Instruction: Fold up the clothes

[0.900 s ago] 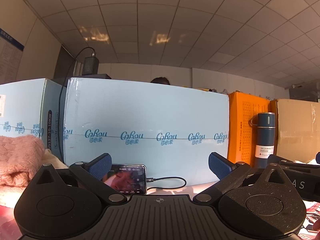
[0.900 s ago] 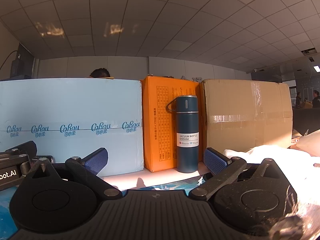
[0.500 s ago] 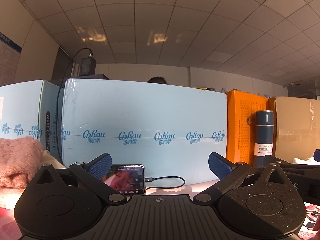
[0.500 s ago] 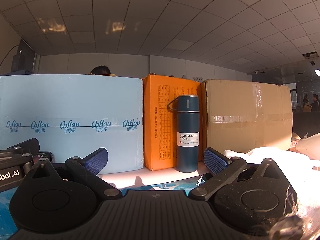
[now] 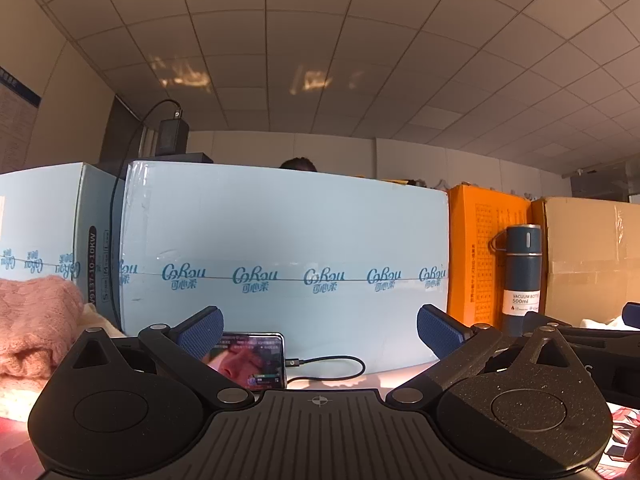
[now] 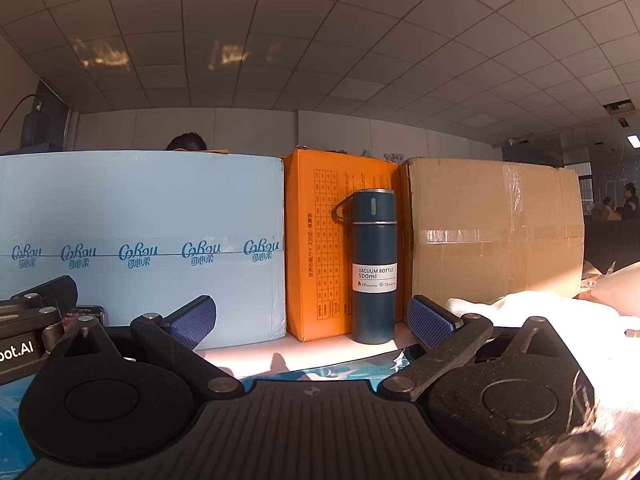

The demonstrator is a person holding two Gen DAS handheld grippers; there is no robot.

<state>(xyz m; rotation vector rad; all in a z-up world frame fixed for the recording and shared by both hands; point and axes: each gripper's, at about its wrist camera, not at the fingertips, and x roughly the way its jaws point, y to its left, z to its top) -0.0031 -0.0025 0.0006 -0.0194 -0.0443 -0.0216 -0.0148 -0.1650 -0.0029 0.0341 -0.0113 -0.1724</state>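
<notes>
A pink knitted garment (image 5: 32, 328) lies piled at the left edge of the left wrist view, on top of a cream cloth (image 5: 96, 320). My left gripper (image 5: 318, 332) stands open and level, to the right of that pile, with nothing between its fingers. In the right wrist view a white garment (image 6: 560, 320) lies at the right, just beyond the right finger. My right gripper (image 6: 312, 320) is open and holds nothing. A blue patterned cloth (image 6: 352, 372) shows on the table under it.
A light blue carton (image 5: 280, 264), an orange box (image 6: 320, 248) and a brown carton (image 6: 492, 232) wall off the back of the table. A dark blue vacuum bottle (image 6: 374, 268) stands before them. A phone (image 5: 252, 360) with a cable leans on the blue carton.
Both views have dipped slightly, so the boxes sit a little higher in frame. The jaws of both grippers stay wide apart and nothing was picked up.
</notes>
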